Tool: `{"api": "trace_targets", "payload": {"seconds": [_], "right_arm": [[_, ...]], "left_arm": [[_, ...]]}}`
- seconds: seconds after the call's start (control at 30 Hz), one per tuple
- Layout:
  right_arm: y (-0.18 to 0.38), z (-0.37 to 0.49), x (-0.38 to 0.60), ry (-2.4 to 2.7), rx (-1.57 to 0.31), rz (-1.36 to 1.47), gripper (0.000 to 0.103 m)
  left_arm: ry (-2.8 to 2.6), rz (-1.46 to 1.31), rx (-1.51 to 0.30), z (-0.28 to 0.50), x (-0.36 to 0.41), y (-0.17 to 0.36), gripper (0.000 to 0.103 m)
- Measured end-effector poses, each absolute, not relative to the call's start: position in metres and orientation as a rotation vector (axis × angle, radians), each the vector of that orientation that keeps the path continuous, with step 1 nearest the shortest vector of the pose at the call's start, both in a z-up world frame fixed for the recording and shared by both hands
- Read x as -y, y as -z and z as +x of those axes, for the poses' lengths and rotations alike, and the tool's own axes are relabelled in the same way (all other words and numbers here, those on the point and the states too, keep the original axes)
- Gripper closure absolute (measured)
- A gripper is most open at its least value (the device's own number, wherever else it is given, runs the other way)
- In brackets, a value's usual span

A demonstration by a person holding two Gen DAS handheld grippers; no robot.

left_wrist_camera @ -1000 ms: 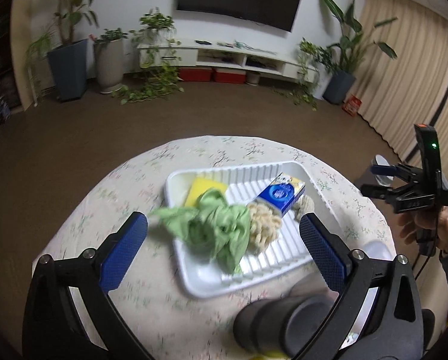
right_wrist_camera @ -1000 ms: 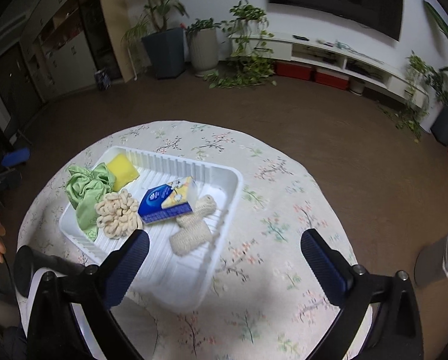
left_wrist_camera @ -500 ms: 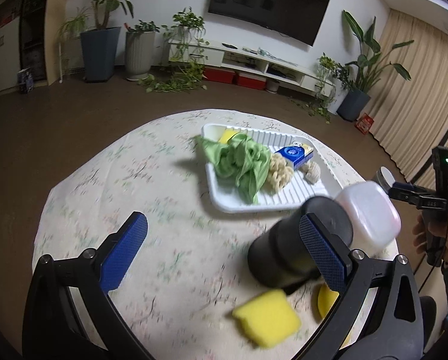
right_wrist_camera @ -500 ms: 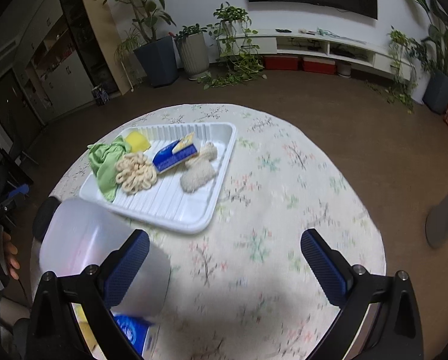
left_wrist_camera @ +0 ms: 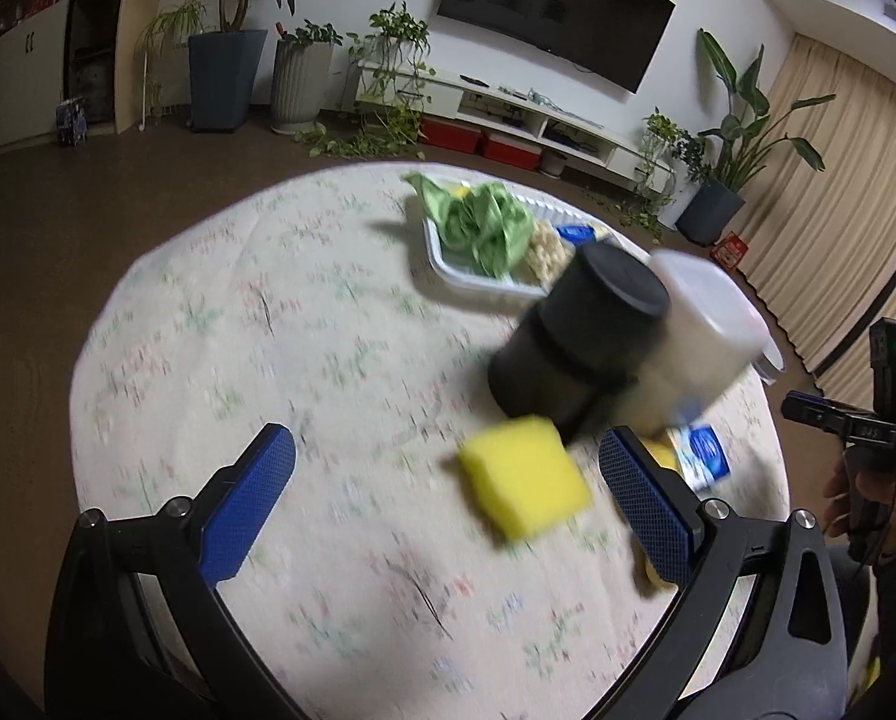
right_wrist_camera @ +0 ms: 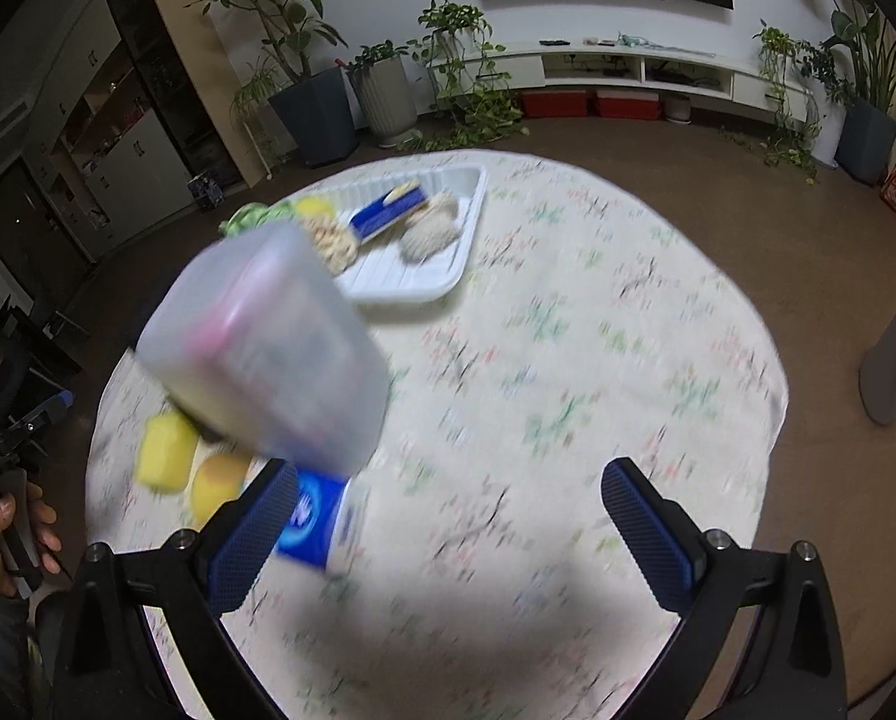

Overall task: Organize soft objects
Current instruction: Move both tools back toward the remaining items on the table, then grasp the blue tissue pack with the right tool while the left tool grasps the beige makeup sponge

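Sponge [left_wrist_camera: 523, 483], yellow and blurred, lies on the round flowered table [left_wrist_camera: 303, 360], on the near side of the white tray [left_wrist_camera: 448, 261] and well apart from it. Taking the tray as the landmark and going left to right in the left wrist view: the left hand-held gripper [left_wrist_camera: 448, 510] hangs over the table well short of the tray, its blue-padded jaws spread wide with nothing between them. A green cloth [left_wrist_camera: 484, 222] is heaped at the tray's left end, partly spilling over the rim. Right of the cloth, inside the tray, sit a pale knotted bundle [left_wrist_camera: 547, 249] and a blue packet [left_wrist_camera: 577, 233]. A black cylinder [left_wrist_camera: 580, 336] stands just in front of the tray's right end, with a cloudy plastic container [left_wrist_camera: 700, 330] leaning against its right side. Below these, a second blue packet [left_wrist_camera: 706, 456] lies on the table, near the sponge. Farthest right of the tray, a hand [left_wrist_camera: 868, 498] holds the right hand-held gripper [left_wrist_camera: 802, 405] off the table's edge.

From the right wrist view, the right hand-held gripper [right_wrist_camera: 448, 522] is also wide open and empty, and the tray [right_wrist_camera: 448, 279] lies beyond it. Something yellow and rounded [right_wrist_camera: 216, 483] sits just beside the sponge [right_wrist_camera: 165, 459]; the blur hides what it is.
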State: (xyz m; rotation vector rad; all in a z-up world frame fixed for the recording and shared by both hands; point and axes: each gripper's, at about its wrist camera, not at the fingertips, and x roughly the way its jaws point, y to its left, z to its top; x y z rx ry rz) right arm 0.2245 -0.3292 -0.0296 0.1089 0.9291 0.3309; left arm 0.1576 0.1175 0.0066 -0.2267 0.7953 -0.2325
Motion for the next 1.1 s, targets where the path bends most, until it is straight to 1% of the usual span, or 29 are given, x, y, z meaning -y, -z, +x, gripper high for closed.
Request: {"api": "trace_targets", "payload": {"seconds": [0.37, 0.6, 0.83, 1.1], "right_arm": [[0.052, 0.166, 0.293, -0.386, -0.947, 0.106, 0.000], [0.062, 0.141, 0.266, -0.410, -0.931, 0.074, 0.000], [0.062, 0.143, 0.247, -0.395, -0.898, -0.012, 0.000], [0.063, 0.168, 0.251, -0.382, -0.919, 0.005, 0.000]], "left_arm": [[0.273, -0.207, -0.802, 0.107, -0.089, 0.001, 0.000], [0.330, -0.171, -0.813, 0.085, -0.054, 0.011, 0.000], [0.345, -0.169, -0.845, 0.088, -0.025, 0.028, 0.000], [0.348, -0.077, -0.827, 0.095, 0.018, 0.030, 0.000]]}}
